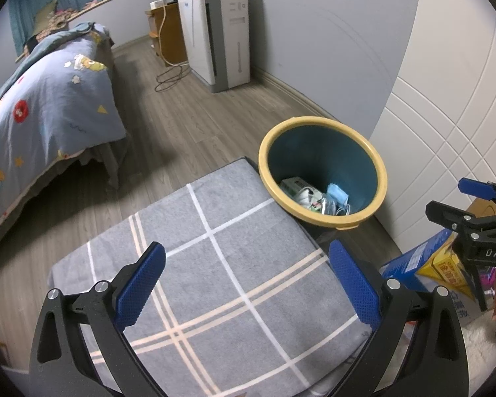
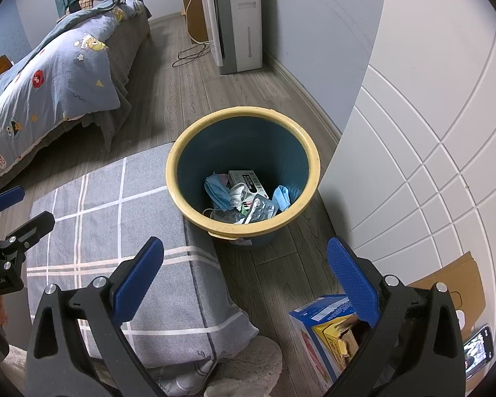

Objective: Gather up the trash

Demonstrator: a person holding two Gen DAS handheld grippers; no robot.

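A teal bin (image 2: 243,152) with a yellow rim is seen ahead of the right hand-held gripper (image 2: 244,278), whose pads are blue. The cushion (image 1: 215,264) beneath the left hand-held gripper (image 1: 248,284) is grey, crossed by white and peach lines.

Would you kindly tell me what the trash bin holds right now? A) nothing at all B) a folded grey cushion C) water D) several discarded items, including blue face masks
D: the bin holds blue masks and a small box at its bottom.
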